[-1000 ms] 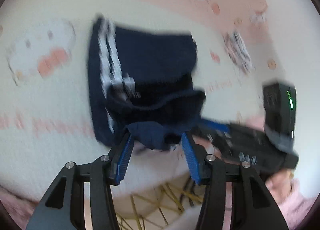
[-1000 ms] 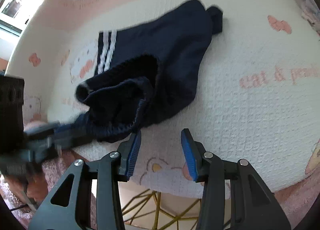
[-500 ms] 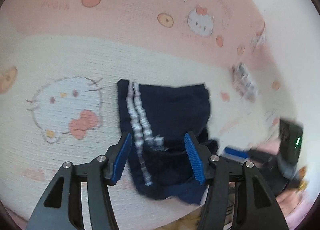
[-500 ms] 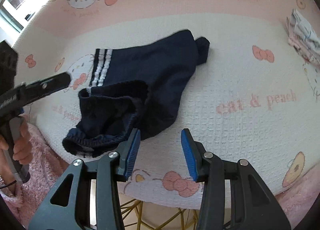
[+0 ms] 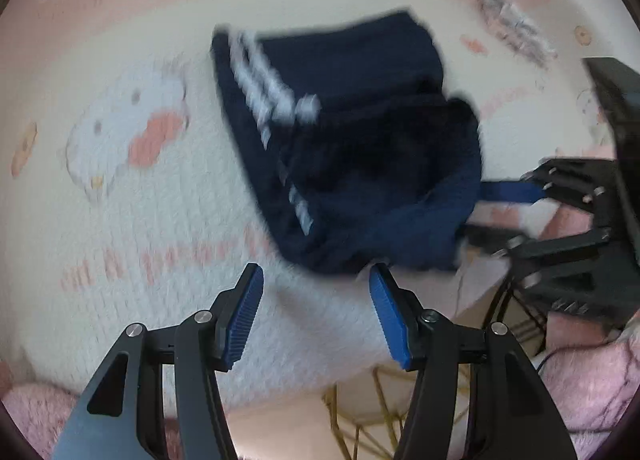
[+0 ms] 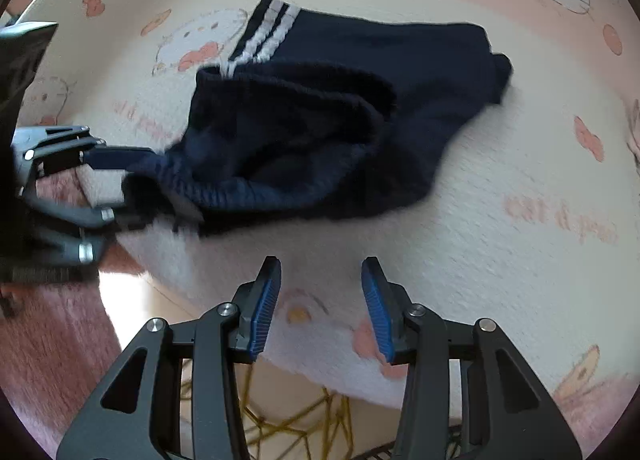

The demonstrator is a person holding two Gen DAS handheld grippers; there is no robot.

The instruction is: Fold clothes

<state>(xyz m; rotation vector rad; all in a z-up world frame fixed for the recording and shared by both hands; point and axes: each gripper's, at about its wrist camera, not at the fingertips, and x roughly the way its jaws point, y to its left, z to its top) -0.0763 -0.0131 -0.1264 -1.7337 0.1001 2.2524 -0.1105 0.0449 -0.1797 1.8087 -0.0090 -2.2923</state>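
Observation:
Navy shorts with white side stripes lie partly folded on a white and pink cartoon-cat blanket; they also show in the right wrist view. The ribbed waistband hangs near the blanket's front edge. My left gripper is open and empty, just short of the waistband. My right gripper is open and empty, in front of the shorts. Each gripper shows in the other's view: the right one and the left one both stand at the waistband's edge.
A small folded patterned cloth lies at the blanket's far right. Below the blanket's front edge are a yellow wire frame and pink fluffy fabric. A window shows at top left of the right wrist view.
Both grippers have dropped back toward the front edge of the shorts after rising half a second ago. The shorts lie about as before. Both jaws stayed open.

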